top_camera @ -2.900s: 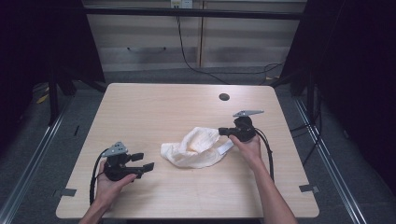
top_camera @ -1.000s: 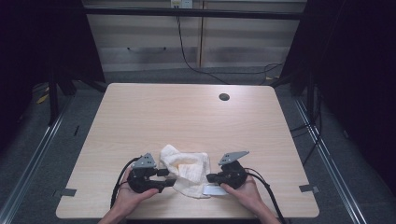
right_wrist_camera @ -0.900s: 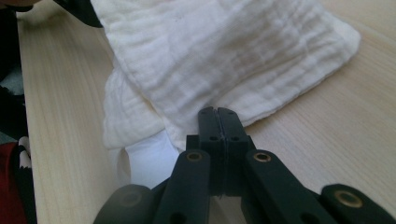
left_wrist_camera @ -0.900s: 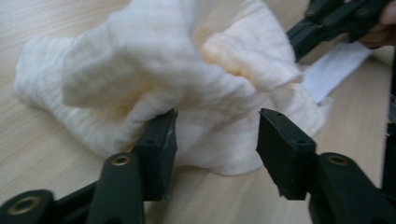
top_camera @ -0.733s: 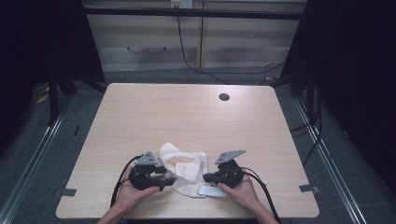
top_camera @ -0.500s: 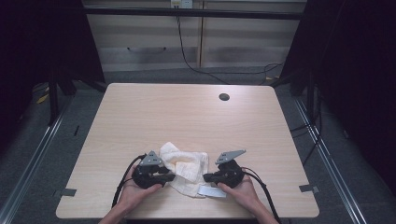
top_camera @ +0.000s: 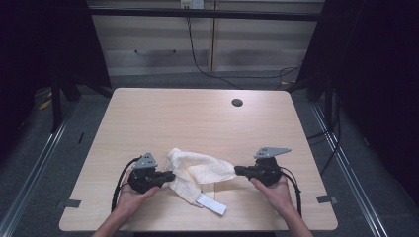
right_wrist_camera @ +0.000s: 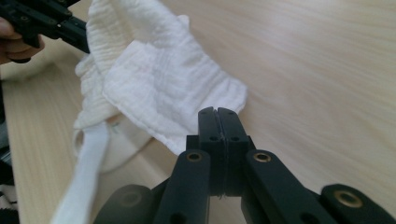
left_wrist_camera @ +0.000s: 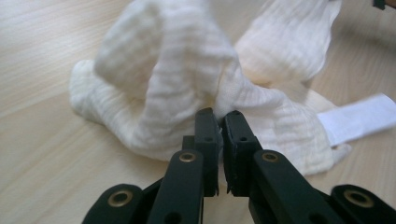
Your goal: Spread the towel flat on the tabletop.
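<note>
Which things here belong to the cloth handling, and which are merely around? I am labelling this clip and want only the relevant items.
In the job:
- crumpled cream-white muslin cloth with its white label strip
- left gripper, jaws just closed on the cloth
- right gripper, shut on the cloth's edge

Just there:
- light wooden table
- dark round hole in the tabletop

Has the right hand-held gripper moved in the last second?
Yes. The right hand-held gripper has pulled rightward toward the table's right edge, farther from the left hand-held gripper, stretching the cloth it grips.
</note>
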The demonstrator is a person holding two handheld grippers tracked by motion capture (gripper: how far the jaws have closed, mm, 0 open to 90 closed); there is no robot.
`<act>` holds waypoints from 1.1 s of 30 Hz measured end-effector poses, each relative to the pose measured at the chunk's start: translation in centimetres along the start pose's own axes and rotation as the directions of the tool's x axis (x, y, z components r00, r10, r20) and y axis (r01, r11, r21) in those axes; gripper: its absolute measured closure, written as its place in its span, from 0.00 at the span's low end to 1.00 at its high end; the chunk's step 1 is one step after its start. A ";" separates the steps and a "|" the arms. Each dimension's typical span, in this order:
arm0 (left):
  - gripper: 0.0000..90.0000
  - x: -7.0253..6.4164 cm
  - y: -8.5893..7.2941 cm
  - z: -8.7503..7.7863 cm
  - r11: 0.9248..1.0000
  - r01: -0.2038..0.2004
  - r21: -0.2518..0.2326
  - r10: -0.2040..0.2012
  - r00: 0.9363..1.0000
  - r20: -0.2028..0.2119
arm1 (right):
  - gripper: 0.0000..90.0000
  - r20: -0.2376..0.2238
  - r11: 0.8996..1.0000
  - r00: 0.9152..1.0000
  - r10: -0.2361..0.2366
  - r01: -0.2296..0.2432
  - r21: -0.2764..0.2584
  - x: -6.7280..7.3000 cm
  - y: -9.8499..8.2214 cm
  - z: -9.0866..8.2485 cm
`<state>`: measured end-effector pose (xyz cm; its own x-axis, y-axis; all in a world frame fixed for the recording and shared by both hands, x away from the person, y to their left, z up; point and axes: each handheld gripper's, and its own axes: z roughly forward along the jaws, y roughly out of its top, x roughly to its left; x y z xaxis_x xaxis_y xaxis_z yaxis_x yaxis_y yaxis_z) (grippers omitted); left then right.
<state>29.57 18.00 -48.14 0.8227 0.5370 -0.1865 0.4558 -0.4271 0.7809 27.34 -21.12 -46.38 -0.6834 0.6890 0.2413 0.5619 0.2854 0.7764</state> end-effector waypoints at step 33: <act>0.59 -2.1 -1.0 0.7 1.000 0.017 0.017 -0.019 0.994 0.112 | 1.00 0.071 0.997 0.995 0.074 -0.073 -0.016 -3.2 -1.3 -0.9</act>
<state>27.66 16.82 -48.89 0.8468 0.4603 -0.2668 0.4754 -0.4298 0.7676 28.36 -24.24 -47.67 -0.6050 0.7541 0.2558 0.6025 0.2235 0.7661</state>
